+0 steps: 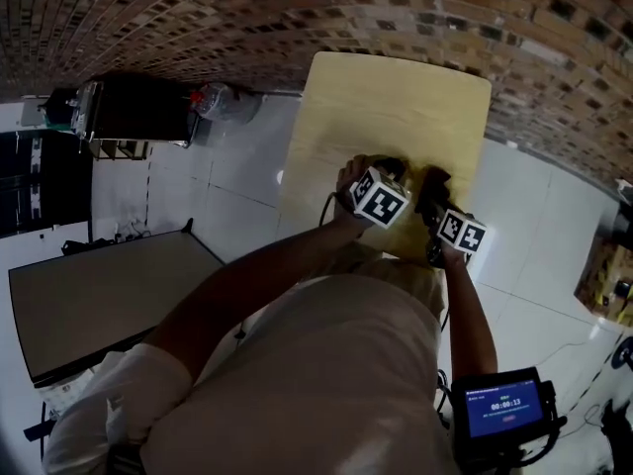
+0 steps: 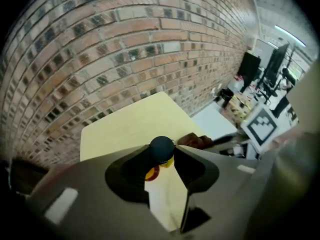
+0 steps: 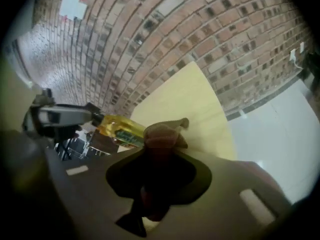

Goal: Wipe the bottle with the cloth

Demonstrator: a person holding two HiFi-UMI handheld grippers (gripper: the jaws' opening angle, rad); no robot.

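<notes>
My left gripper (image 2: 162, 171) is shut on a yellow bottle (image 2: 159, 165) with a dark round cap (image 2: 161, 149), held over the pale wooden table (image 2: 130, 124). From the right gripper view the yellow bottle (image 3: 120, 128) lies tilted, with the left gripper (image 3: 55, 116) at its far end. A bunched brown cloth (image 3: 162, 134) is clamped in my right gripper (image 3: 157, 156), close beside the bottle's label. In the left gripper view the cloth (image 2: 196, 141) shows just right of the cap. Seen from the head view, both grippers, left (image 1: 388, 174) and right (image 1: 431, 194), meet near the table's front edge.
The table (image 1: 396, 97) stands against a brick wall (image 1: 297, 8) on a white tiled floor. A dark desk (image 1: 99, 295) is at lower left and a black cabinet (image 1: 138, 107) at upper left. A device with a blue screen (image 1: 504, 409) sits at lower right.
</notes>
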